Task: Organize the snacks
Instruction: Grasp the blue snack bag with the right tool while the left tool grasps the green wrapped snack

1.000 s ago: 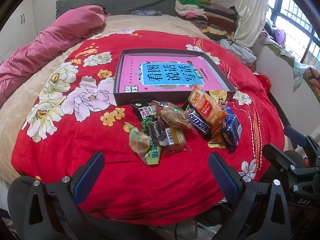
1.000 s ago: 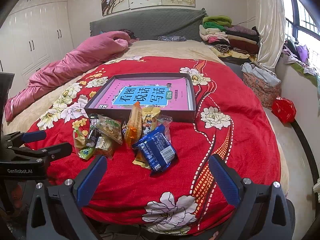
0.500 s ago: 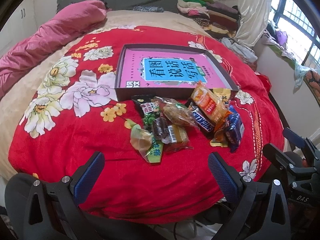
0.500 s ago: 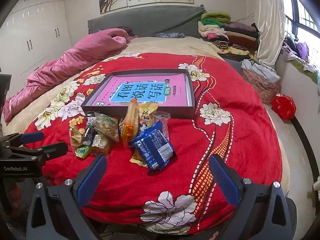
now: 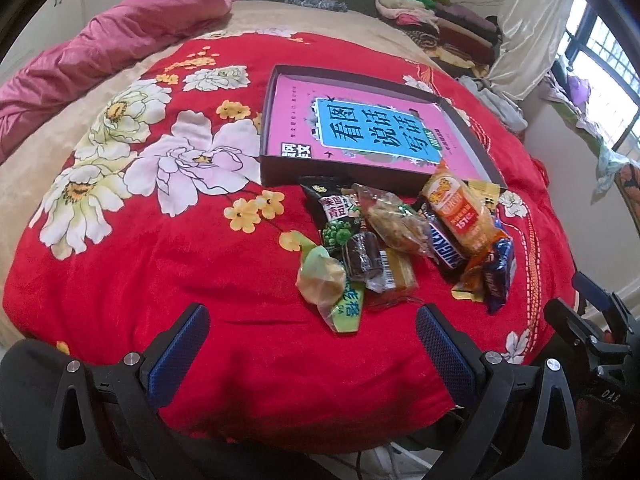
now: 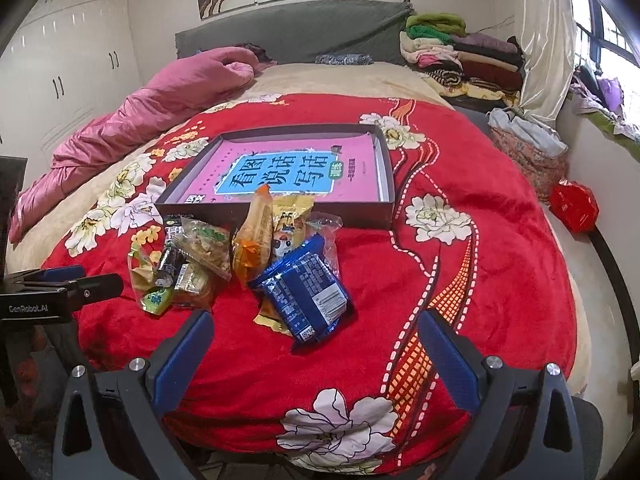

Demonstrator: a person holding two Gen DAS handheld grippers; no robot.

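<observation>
A pile of wrapped snacks point(image 5: 404, 244) lies on the red flowered blanket, just in front of a shallow dark box point(image 5: 280, 176) with a pink and blue printed sheet inside. The pile holds a Snickers bar point(image 5: 444, 246), an orange packet point(image 5: 460, 212), a blue packet point(image 6: 308, 292) and a green-wrapped sweet point(image 5: 320, 276). My left gripper point(image 5: 312, 344) is open and empty, near the blanket's front edge, short of the pile. My right gripper point(image 6: 316, 348) is open and empty, just short of the blue packet. The box also shows in the right wrist view point(image 6: 384, 216).
A pink quilt point(image 6: 160, 108) lies bunched at the left of the bed. Folded clothes point(image 6: 460, 52) are stacked at the back right. A red bag point(image 6: 574, 206) sits on the floor at the right. White wardrobes point(image 6: 68, 68) line the left wall.
Both grippers have moved forward toward the snack pile, which now looks larger and closer. Both stay open and empty. The snacks and box have not moved.
</observation>
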